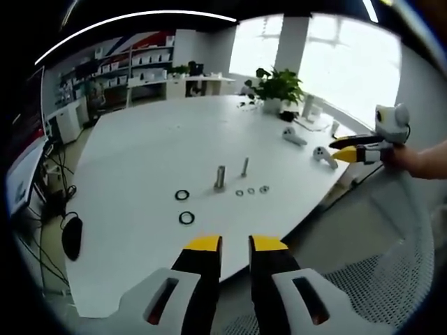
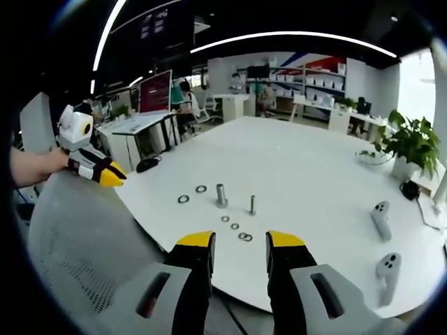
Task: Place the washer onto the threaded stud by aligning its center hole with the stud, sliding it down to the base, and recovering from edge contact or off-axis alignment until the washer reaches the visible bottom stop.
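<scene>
Task not started yet, by the look of it: both studs bare, nothing picked up. Left gripper (image 1: 235, 244) is released, jaws apart w/ nothing between, held back off the table (image 1: 140, 160) edge. Right gripper (image 2: 239, 242) likewise open and empty, also short of the table. Thin stud (image 2: 252, 204) stands upright mid-table, thick stud (image 2: 221, 195) just beside it. Small washers (image 2: 235, 226) lie flat in a loose row on the near side of the studs in the right gripper view; two dark rings (image 2: 192, 194) lie off to the side, apart from the studs. Left to do: pick a washer, center over a stud, slide to base. Which washer fits which stud, can't tell. Around: two controllers (image 2: 380, 218) and a plant (image 2: 408, 143) at the far side, well clear. Mesh chair (image 2: 77, 237) sits between grippers and table, might crowd the reach. Flat washers on a smooth top will likely be fiddly to pinch.
</scene>
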The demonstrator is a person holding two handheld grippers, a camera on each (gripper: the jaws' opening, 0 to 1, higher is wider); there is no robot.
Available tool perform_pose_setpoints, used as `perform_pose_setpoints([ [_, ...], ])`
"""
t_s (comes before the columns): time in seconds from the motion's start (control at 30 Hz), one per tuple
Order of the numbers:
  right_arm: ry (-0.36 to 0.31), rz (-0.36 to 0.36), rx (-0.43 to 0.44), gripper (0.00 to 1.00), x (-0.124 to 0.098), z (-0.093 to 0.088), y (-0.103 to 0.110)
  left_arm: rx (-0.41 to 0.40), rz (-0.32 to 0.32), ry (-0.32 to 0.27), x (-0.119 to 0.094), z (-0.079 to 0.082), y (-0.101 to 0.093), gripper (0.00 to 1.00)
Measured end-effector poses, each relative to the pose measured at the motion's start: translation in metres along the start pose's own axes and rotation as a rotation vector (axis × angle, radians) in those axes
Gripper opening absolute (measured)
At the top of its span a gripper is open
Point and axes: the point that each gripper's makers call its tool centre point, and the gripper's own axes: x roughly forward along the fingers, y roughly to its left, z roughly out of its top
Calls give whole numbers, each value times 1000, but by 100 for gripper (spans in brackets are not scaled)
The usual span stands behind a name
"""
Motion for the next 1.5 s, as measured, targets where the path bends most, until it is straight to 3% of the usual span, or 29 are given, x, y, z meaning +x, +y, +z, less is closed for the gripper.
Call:
perform_pose_setpoints([
  [0.17,-7,20,4,31,1,1,4,-7,19,102,6,-18,3,14],
  [0.3,-22,37,8,31,0,3,7,-12,35,110,5,-19,7,14],
  [0.43,-32,65,24,31,0,5,11,-10,44,169,7,-29,8,14],
  [0.63,-70,146,29,31,-2,11,25,-21,69,157,5,-26,13,14],
  [0.73,-43,201,22,31,0,6,34,-26,79,166,5,-28,14,15],
  [0.83,-26,245,14,31,1,3,41,-30,103,251,5,-43,19,16],
  [0.9,-28,272,10,31,1,3,45,-15,94,264,7,-45,17,16],
  [1.0,-28,272,9,31,0,3,46,12,110,252,4,-41,18,15],
  [1.03,-28,271,10,31,0,3,46,29,149,186,2,-28,26,15],
  [1.1,-24,267,17,31,0,2,45,-14,171,126,-1,-20,31,18],
  [1.17,-19,265,17,31,0,1,45,-83,151,166,1,-28,30,20],
  [1.2,-14,264,15,31,1,0,44,-81,144,213,2,-34,30,20],
  [1.33,-10,272,7,31,0,0,46,9,152,284,7,-37,34,21],
  [1.5,-19,270,5,31,0,1,46,-11,127,340,21,-36,47,21],
])
